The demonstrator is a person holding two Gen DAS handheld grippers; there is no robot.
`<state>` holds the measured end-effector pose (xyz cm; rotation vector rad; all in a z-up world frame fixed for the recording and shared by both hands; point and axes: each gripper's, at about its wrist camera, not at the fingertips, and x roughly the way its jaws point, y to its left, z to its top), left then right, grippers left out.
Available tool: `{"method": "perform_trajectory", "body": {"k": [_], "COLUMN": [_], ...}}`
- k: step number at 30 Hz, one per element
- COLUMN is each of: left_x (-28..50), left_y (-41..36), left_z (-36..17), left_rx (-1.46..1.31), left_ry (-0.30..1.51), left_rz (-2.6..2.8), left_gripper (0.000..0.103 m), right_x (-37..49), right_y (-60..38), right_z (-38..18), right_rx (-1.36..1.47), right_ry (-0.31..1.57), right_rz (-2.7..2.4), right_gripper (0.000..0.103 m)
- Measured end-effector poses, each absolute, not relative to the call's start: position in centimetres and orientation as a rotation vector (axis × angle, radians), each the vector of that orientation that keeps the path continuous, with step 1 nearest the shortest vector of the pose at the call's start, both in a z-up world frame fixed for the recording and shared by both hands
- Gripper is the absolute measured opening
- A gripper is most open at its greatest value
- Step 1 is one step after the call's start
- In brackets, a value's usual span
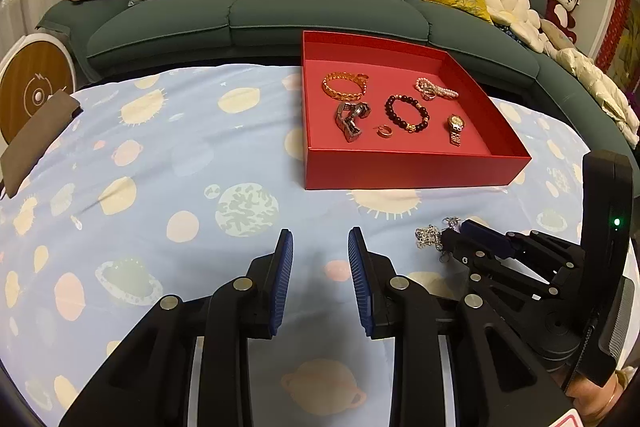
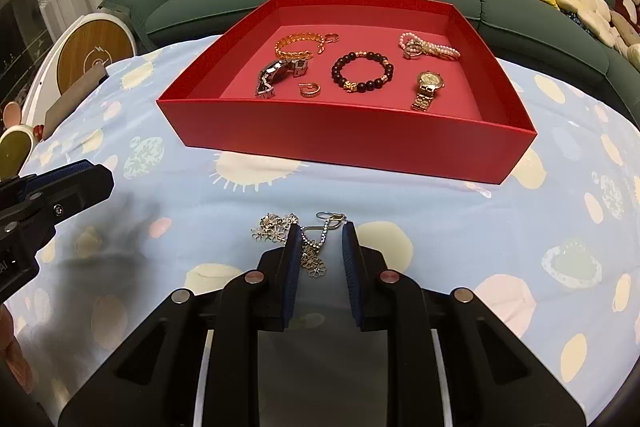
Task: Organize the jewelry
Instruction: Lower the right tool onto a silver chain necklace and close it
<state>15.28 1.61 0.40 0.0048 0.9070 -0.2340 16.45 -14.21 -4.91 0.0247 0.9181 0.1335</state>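
A silver flower-link necklace point(image 2: 298, 243) lies on the blue planet-print cloth. My right gripper point(image 2: 320, 233) is open, its fingers straddling the chain low over the cloth; it also shows in the left wrist view point(image 1: 460, 233) beside the necklace point(image 1: 428, 235). My left gripper point(image 1: 320, 241) is open and empty over bare cloth, left of the necklace. The red tray point(image 2: 344, 137) behind holds an amber bracelet point(image 2: 296, 45), a dark watch point(image 2: 276, 75), a hoop earring point(image 2: 309, 89), a dark bead bracelet point(image 2: 362, 71), a pearl bracelet point(image 2: 428, 47) and a gold watch point(image 2: 428, 87).
A green sofa point(image 1: 256, 15) with yellow and grey cushions runs behind the table. A round white-and-wood device point(image 1: 32, 87) and a brown pouch point(image 1: 36, 139) sit at the table's left edge. Plush toys lie on the sofa ends.
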Motion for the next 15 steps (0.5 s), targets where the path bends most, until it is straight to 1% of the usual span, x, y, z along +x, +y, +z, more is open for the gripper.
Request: {"method": "perform_trajectory", "body": {"k": [2, 4, 5, 10, 14, 15], "left_x": [15.3, 15.3, 15.4, 15.5, 15.7, 15.9], "left_y": [1.5, 1.5, 1.4, 1.2, 0.5, 0.2], "left_z": [0.4, 0.3, 0.2, 0.0, -0.3, -0.5], "left_rx": [0.006, 0.007, 0.005, 0.001, -0.022, -0.032], "left_ry": [0.907, 0.91, 0.912, 0.917, 0.933, 0.942], "left_rz": [-0.234, -0.235, -0.236, -0.247, -0.282, -0.294], "left_gripper": [0.027, 0.027, 0.027, 0.027, 0.027, 0.027], "right_x": [16.4, 16.3, 16.3, 16.1, 15.5, 15.3], "right_y": [-14.4, -14.6, -14.6, -15.2, -16.1, -16.4], "right_z": [-4.9, -4.9, -4.9, -4.6, -3.3, -2.9], "right_rx": [0.028, 0.033, 0.034, 0.06, 0.087, 0.096], "right_ry": [0.924, 0.929, 0.934, 0.942, 0.914, 0.905], "right_rz": [0.135, 0.137, 0.14, 0.127, 0.125, 0.125], "right_gripper": [0.02, 0.017, 0.011, 0.01, 0.01, 0.004]}}
